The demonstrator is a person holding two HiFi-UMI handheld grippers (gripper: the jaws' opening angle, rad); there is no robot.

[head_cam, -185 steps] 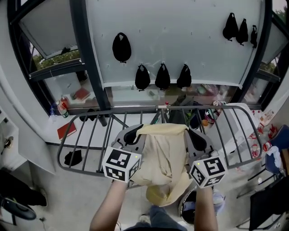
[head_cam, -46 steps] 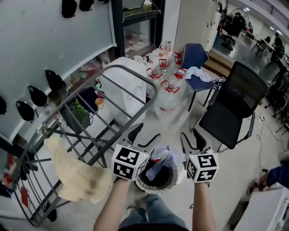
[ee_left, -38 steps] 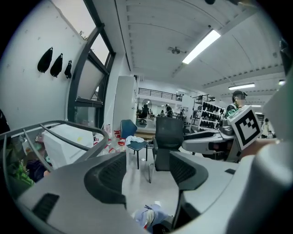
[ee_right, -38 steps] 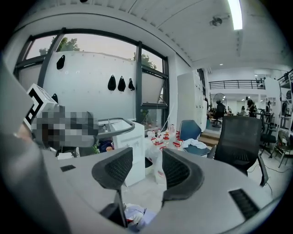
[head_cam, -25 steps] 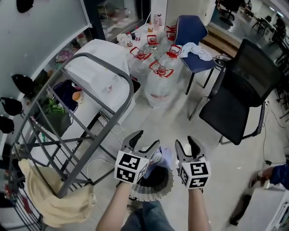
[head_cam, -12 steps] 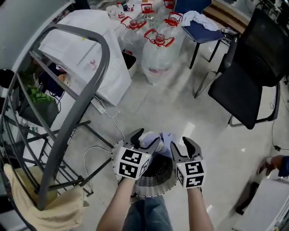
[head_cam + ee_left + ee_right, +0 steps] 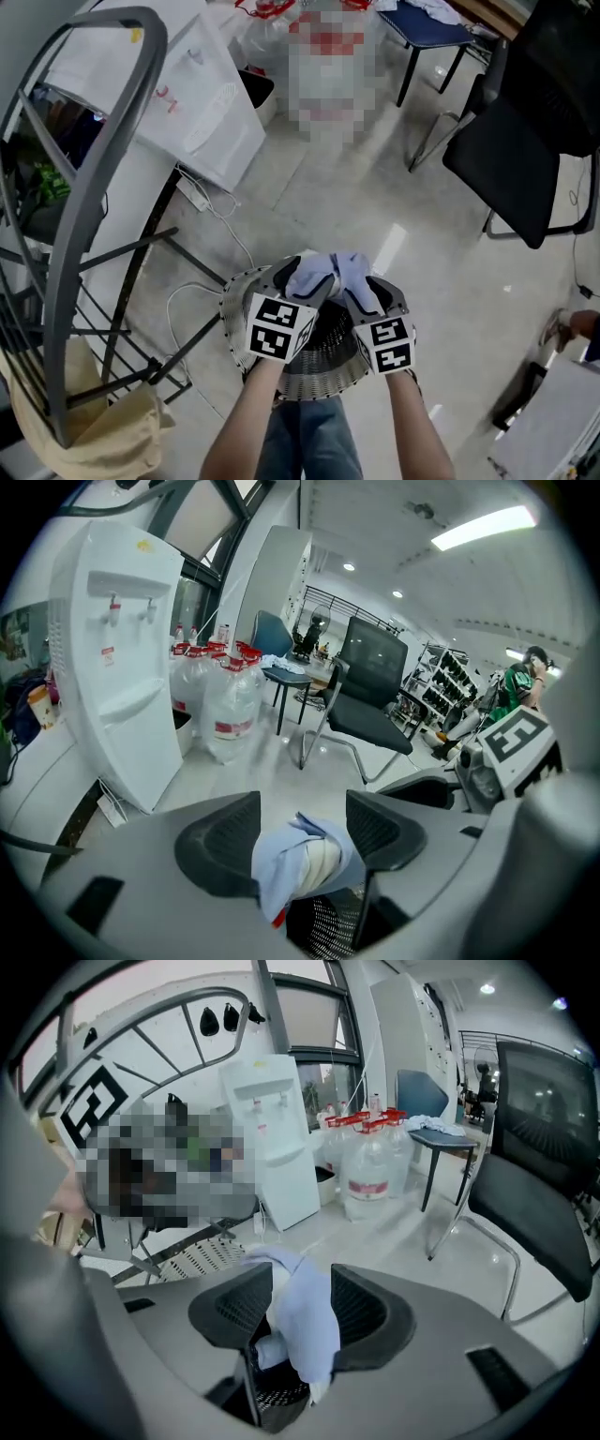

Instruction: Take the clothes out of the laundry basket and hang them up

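A round white mesh laundry basket point(image 7: 240, 298) stands on the floor right below me. A pale blue and white garment point(image 7: 330, 272) bulges out of its top. My left gripper point(image 7: 306, 281) is shut on the garment's left side, where the cloth point(image 7: 298, 862) fills the gap between the pads. My right gripper point(image 7: 360, 292) is shut on the right side, and a fold of cloth point(image 7: 305, 1321) drapes between its jaws. The basket's dark mesh inside point(image 7: 274, 1401) shows under the cloth. A beige garment point(image 7: 94, 439) hangs on the grey drying rack point(image 7: 90, 197) at the lower left.
A white water dispenser point(image 7: 192, 89) stands behind the rack, with a cable point(image 7: 220, 220) trailing on the floor. A black office chair point(image 7: 525, 150) is at the right. Water bottles point(image 7: 223, 714) sit on the floor beyond. A person point(image 7: 520, 677) stands far right.
Both grippers dropped onto the basket and closed on the pale garment, having been open just above it. The view tipped further down toward the floor.
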